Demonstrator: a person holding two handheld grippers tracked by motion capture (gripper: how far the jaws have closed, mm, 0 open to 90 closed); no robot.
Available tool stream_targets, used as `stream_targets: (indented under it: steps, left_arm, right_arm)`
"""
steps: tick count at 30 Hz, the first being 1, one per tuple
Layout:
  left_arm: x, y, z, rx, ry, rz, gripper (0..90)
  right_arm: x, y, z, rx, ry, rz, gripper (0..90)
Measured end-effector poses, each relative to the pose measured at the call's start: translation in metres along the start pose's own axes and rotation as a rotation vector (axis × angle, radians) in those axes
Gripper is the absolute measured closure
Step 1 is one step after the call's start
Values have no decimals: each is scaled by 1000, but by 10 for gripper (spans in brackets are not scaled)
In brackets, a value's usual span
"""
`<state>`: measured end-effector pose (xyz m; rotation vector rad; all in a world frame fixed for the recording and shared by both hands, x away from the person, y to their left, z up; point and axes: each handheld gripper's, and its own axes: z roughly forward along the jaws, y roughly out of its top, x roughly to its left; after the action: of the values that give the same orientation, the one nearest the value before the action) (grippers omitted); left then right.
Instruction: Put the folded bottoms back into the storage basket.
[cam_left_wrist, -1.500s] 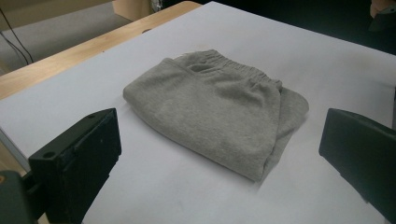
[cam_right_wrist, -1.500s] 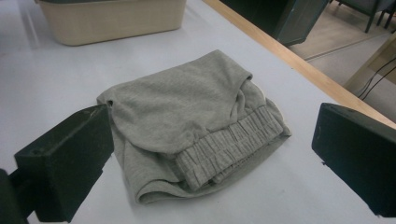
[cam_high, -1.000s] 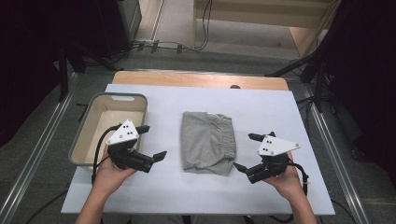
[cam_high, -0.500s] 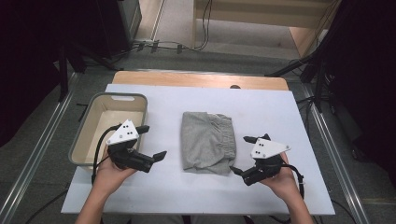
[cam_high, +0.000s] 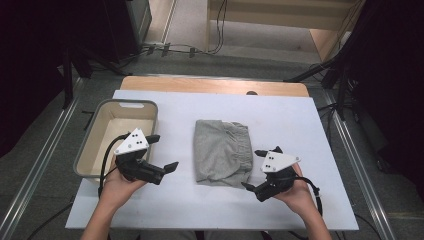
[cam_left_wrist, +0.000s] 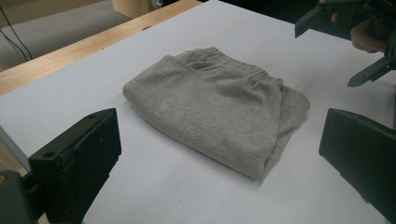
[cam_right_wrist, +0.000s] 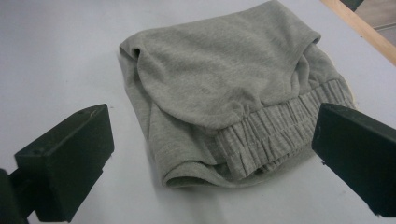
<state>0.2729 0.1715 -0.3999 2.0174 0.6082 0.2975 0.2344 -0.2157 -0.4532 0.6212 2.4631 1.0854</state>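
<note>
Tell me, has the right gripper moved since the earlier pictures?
Yes. The right gripper moved left and nearer the person, closing on the folded grey shorts.

We see a beige bin (cam_high: 87, 150) with a grey rim at the desk's (cam_high: 300, 125) left edge, a wooden strip (cam_high: 210, 84) along its far side, and cables (cam_high: 200, 49) on the floor beyond.

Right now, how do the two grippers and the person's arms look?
Each gripper, left and right, has a black body with two blocky black jaws and a grey three-cornered plate on top with small dark dots. A black cable loops from each one. The forearms are bare, with no sleeves visible.
</note>
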Motion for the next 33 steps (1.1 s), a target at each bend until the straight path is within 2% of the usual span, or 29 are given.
stream_targets:
  steps: [12, 16, 21, 29, 30, 33]
  left_arm:
    - [0, 0, 0, 3, -2, 4, 0]
    - [-1, 0, 0, 0, -2, 2, 0]
    - [-1, 0, 1, 5, -1, 4, 0]
    - [-1, 0, 2, 9, -1, 5, 0]
    - [-1, 0, 2, 11, -2, 6, 0]
    - [-1, 0, 3, 13, -3, 8, 0]
  right_arm:
    - [8, -1, 17, 61, 26, -41, 0]
    - [8, -1, 20, 62, 30, -44, 0]
    - [9, -4, 25, 81, 27, -62, 0]
    - [8, -7, 34, 114, 13, -64, 0]
    - [9, -9, 35, 118, 23, -77, 39]
    - [10, -9, 37, 114, 28, -85, 39]
